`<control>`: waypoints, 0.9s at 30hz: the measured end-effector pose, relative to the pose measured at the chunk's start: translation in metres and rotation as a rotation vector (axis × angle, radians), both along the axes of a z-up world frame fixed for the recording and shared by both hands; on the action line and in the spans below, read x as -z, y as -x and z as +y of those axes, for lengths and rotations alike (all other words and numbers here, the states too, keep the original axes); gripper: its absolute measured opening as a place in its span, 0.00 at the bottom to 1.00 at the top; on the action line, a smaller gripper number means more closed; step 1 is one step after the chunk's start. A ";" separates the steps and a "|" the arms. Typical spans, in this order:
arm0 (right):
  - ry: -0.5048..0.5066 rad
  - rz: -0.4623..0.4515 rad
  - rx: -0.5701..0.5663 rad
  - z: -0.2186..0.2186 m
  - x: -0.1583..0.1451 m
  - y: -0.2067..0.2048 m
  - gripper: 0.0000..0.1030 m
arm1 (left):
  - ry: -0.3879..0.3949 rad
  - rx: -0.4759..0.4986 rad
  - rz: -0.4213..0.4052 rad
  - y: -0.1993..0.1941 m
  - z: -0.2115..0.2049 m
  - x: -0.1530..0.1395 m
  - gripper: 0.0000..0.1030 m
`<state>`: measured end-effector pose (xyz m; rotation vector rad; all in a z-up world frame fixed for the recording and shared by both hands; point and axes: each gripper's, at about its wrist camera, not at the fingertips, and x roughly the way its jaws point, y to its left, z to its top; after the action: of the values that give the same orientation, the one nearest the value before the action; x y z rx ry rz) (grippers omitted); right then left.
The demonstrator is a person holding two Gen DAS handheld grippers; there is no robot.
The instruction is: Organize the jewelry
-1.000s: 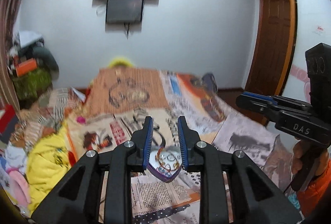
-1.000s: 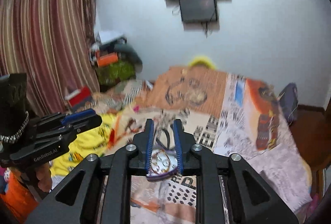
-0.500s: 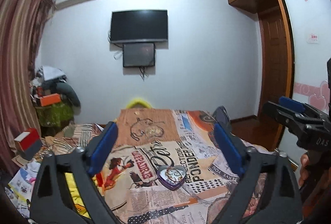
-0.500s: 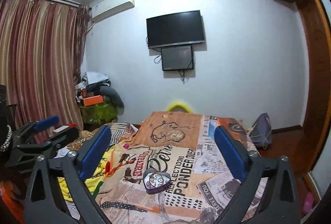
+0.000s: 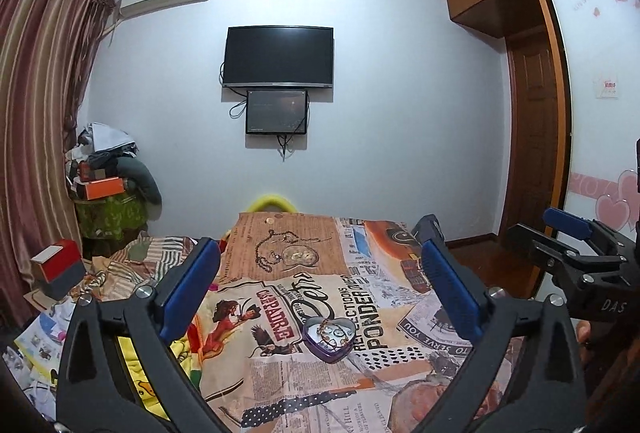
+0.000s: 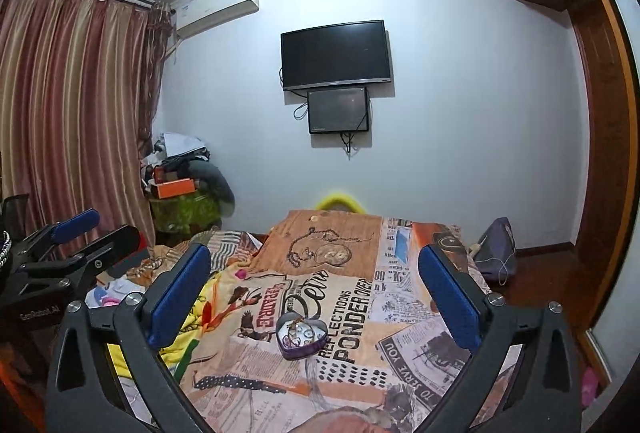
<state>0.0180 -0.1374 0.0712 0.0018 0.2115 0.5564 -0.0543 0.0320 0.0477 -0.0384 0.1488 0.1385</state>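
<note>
Heart tin (image 5: 329, 337) on bedspread (image 5: 280, 265); tongs wide.

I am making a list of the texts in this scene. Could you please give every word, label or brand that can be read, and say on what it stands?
"REFLECTIONS PONDER": printed bedspread, beside the heart-shaped jewelry tin.
"CASA PADRE": bedspread, left of the tin.
"TO SERVE YOU": bedspread, right part.
"DAS": body of the right gripper, seen from the left wrist.
"GenRobot.AI": body of the left gripper, seen from the right wrist.
Newspaper small print, wardrobe door writing and wall sticker: too small to read.
</note>
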 end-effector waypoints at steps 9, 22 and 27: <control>0.005 0.003 -0.009 -0.001 0.003 0.006 1.00 | 0.003 -0.008 0.009 0.000 -0.001 0.004 0.98; 0.016 0.019 -0.026 0.003 0.003 0.009 1.00 | 0.005 -0.023 0.023 -0.005 0.001 0.008 0.99; 0.018 0.022 -0.019 0.003 0.003 0.008 1.00 | 0.002 -0.026 0.023 -0.007 0.000 0.007 1.00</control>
<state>0.0101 -0.1341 0.0677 -0.0113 0.2379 0.5737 -0.0475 0.0319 0.0403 -0.0411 0.1712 0.1650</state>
